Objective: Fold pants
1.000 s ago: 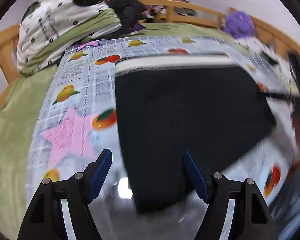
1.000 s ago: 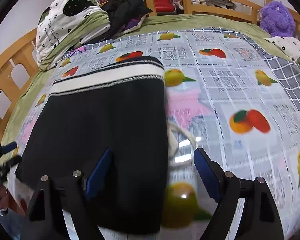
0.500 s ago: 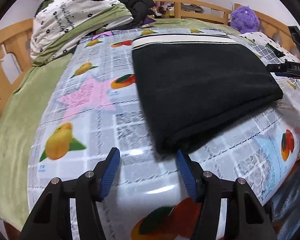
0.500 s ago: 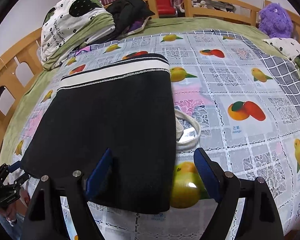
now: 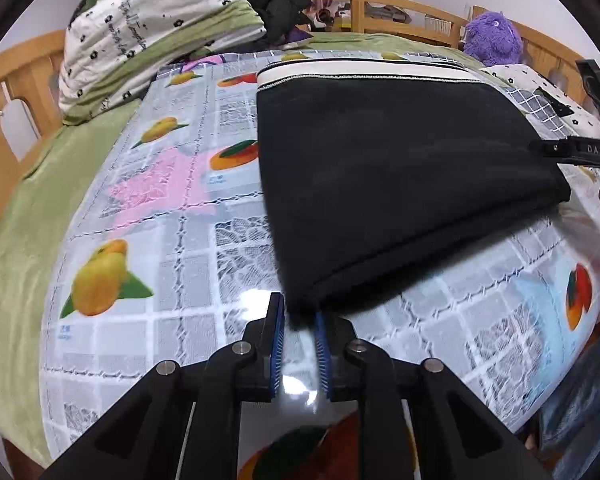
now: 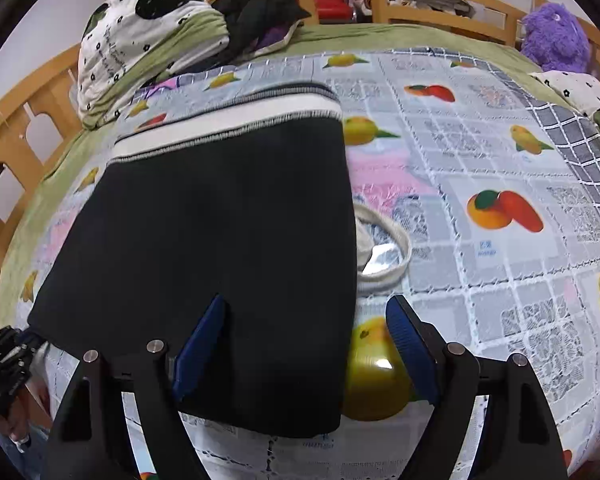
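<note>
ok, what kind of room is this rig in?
Looks like a bedroom. A wooden bed frame surrounds a green sheet, with a rolled duvet and a purple plush toy at the far end. The black pants lie on a fruit-print cover.

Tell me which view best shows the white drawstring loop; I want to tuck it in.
The right wrist view: the drawstring loop lies in full beside the pants on the tablecloth. The left wrist view does not show it.
</note>
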`<state>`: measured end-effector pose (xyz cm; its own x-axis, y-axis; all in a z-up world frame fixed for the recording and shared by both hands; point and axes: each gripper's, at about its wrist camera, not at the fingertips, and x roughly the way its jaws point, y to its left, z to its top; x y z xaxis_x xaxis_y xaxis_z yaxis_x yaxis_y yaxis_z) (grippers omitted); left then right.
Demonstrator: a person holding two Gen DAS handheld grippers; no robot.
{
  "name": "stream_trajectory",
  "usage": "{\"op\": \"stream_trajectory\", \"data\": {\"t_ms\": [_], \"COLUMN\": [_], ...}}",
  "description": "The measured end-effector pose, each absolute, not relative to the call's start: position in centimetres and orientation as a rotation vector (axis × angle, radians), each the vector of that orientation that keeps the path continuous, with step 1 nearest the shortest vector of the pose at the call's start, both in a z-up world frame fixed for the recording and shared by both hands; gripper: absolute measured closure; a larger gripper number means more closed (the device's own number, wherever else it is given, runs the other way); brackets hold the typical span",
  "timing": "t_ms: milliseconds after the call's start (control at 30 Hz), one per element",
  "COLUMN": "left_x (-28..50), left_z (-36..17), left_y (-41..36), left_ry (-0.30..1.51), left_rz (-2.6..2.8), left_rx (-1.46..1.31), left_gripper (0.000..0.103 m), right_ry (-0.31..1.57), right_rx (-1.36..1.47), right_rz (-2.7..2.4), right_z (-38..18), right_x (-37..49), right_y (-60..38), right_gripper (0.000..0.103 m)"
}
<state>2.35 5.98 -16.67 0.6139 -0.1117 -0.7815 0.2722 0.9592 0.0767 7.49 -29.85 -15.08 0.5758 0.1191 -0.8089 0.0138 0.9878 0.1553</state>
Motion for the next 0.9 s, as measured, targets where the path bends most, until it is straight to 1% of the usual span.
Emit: {"op": "stream_trajectory", "data": {"t_ms": [100,133,167,200,233,300,367,500,667,733,800,900], "left_x": [1.3,1.0,0.9,0.8,0.7,1.1,2.4,6.2,9.1,9.7,9.4,8.0], "left_z": [-15.2,-14.5,-13.8,-12.7,-12.2,-11.0,-10.4,-11.1,-12.6,-13.6,-14.4,-14.6], "left_y": [6.6,7.1,7.6,7.9,8.0,7.6,6.7,3.6,0.1,-0.7,-0.7,-0.4], "left_ry": [0.879,0.857,0.838,0.811,0.793,0.75,0.737,0.776,0.814,0.856,0.874,0.839], "left_rz": [-0.277,-0.291,-0.295,-0.305,-0.308,-0.327,-0.338,-0.344,-0.28,-0.252,-0.242,-0.24], "left_rx": [0.176,0.147,0.12,0.086,0.069,0.024,-0.021,-0.075,-0.03,-0.018,-0.023,0.016], "left_gripper": [0.086,0.081,0.071,0.067,0.065,0.064,0.059,0.058,0.058,0.058,0.058,0.057], "right_ry": [0.956,0.95,0.933,0.907,0.888,0.85,0.83,0.811,0.751,0.759,0.818,0.832], "right_rx": [0.143,0.138,0.13,0.125,0.122,0.112,0.098,0.059,0.055,0.064,0.065,0.052], "right_rz": [0.07,0.066,0.058,0.054,0.055,0.07,0.083,0.109,0.085,0.069,0.074,0.09], "right_z": [-14.6,-14.4,-13.9,-13.4,-12.9,-12.1,-11.7,-12.0,-12.4,-13.2,-14.5,-16.1], "right_x": [7.2,7.0,6.7,6.3,6.1,5.6,5.4,5.1,4.4,4.6,5.1,4.6], "right_y": [-30.2,-30.2,-30.4,-30.5,-30.6,-30.3,-29.6,-28.1,-27.3,-27.3,-27.1,-27.3], "right_gripper": [0.021,0.022,0.023,0.023,0.023,0.023,0.023,0.023,0.024,0.024,0.025,0.025]}}
